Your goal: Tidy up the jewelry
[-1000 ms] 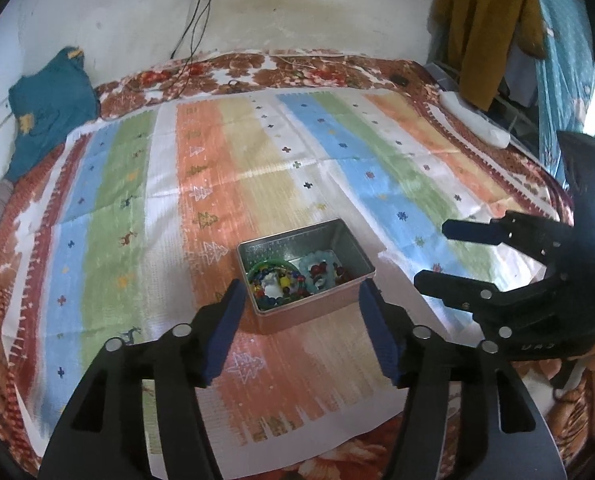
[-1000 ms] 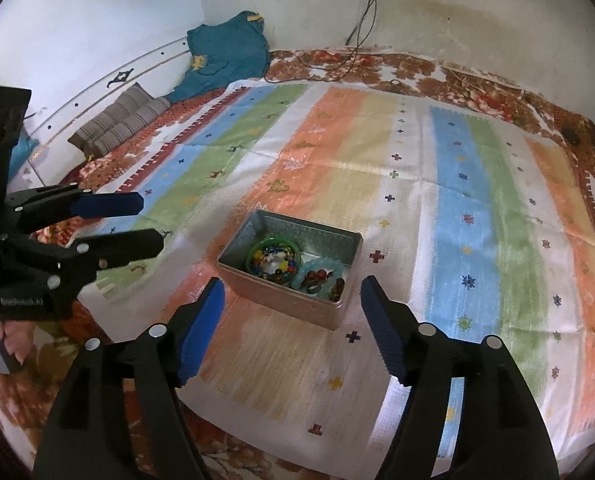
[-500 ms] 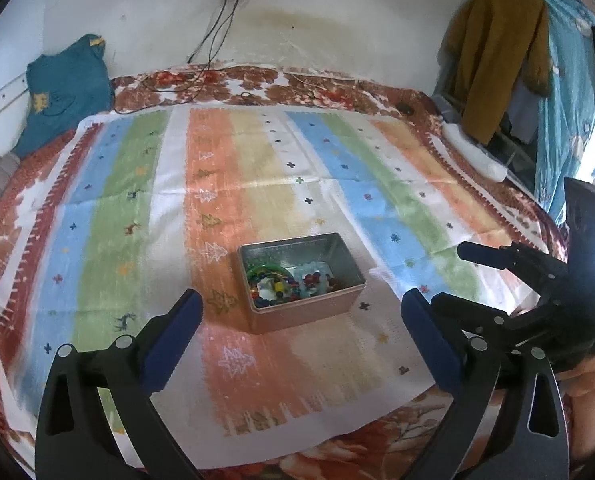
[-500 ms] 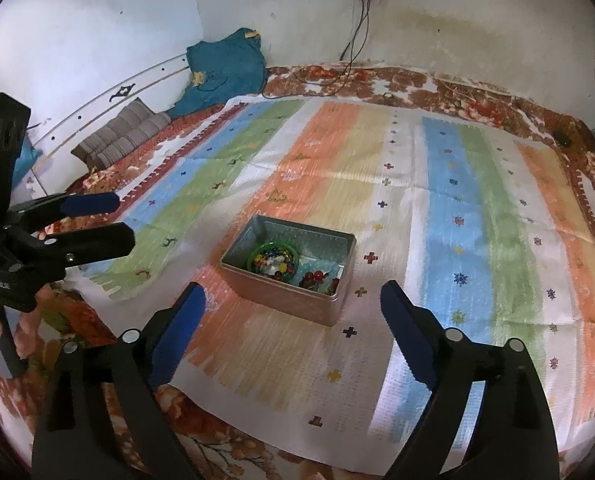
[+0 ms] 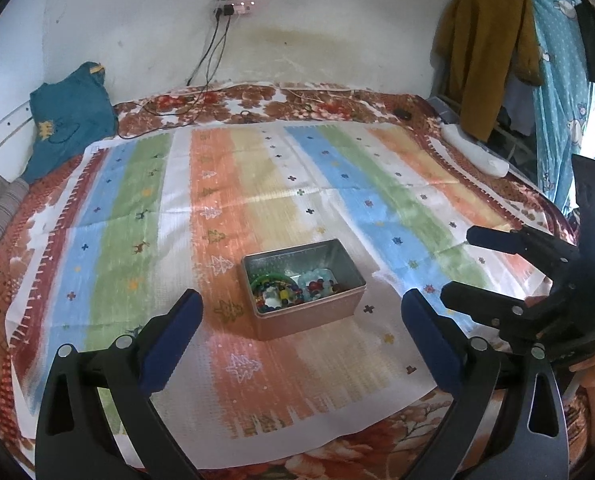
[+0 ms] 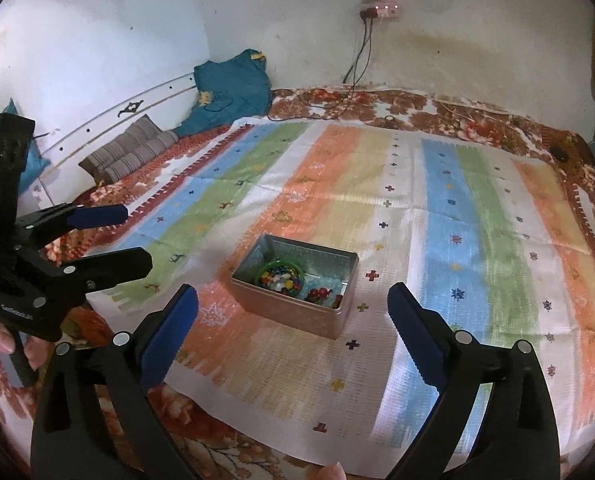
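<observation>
With the left gripper point(image 5: 299, 328) spread wide and empty and the right gripper's point(image 6: 293, 320) jaws opening on nothing, a careless reach could tip the rectangular grey metal tin point(image 5: 309, 322) on the soft bed and spill its coloured bead jewelry point(image 5: 279, 294).

Home bedroom: my view shows bed with striped cloth point(image 5: 257, 184), pillows point(image 6: 131, 152), clothes hanging point(image 5: 485, 48) by wall.
</observation>
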`<state>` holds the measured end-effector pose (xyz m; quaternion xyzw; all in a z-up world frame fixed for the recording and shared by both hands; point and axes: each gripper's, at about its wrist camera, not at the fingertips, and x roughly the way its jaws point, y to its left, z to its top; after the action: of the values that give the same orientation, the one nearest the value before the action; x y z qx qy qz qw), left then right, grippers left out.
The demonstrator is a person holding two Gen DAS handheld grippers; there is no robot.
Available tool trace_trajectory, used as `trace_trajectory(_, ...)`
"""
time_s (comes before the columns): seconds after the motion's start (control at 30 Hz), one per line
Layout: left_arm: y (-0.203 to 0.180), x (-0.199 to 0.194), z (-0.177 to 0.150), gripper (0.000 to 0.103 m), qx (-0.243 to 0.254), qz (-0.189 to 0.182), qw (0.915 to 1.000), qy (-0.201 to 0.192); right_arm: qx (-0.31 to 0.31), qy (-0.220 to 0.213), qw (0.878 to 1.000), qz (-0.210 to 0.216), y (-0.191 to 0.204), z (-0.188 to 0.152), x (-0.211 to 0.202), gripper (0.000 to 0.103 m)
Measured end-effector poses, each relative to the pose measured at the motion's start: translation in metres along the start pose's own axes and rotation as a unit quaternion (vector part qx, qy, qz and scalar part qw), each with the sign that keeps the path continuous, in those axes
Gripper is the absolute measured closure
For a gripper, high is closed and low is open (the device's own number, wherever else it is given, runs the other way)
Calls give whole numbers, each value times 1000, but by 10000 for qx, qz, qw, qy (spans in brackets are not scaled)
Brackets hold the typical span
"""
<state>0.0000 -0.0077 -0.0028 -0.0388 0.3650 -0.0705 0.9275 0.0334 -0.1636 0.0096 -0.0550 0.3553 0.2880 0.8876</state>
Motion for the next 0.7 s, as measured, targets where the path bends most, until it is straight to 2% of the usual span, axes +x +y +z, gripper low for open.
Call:
trace_trajectory(0.47, -8, -1, -1, 6, 240, 305, 9992, -84, 61, -76, 9999, -75, -3, -1, -2, 6)
trace_trajectory(0.7, -9, -1, 0, 6, 289, 300, 9991, -105, 56, -83, 9999, -65, -2, -2, -3, 6)
